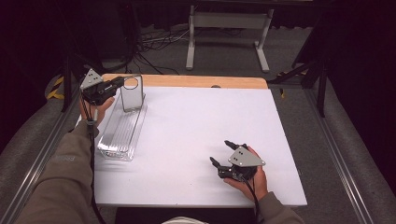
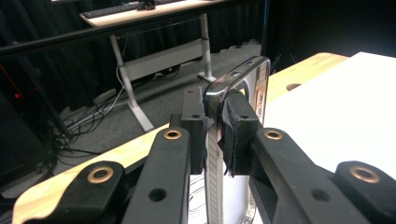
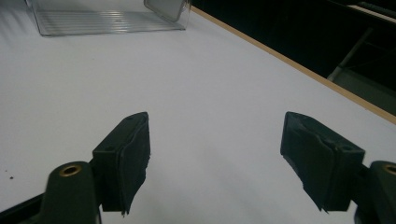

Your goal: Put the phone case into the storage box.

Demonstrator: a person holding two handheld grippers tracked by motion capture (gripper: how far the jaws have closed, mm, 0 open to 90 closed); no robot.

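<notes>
A clear phone case (image 1: 132,93) with a round camera hole stands upright over the far end of a clear plastic bin (image 1: 120,135) at the table's left. My left gripper (image 1: 120,83) is shut on the case's upper left edge. In the left gripper view the pads (image 2: 238,135) pinch the case's glossy rim (image 2: 247,74). My right gripper (image 1: 220,151) rests open low over the white table surface at the near right, nothing between its jaws. The right gripper view has its gripper (image 3: 215,158) wide open, with the bin (image 3: 107,21) and the case (image 3: 166,8) far off.
The white table surface (image 1: 210,116) ends in a wooden strip (image 1: 187,80) along its far edge. Beyond it stand a grey desk frame (image 1: 229,28) and cables on the floor. Metal rails run down both sides of the table.
</notes>
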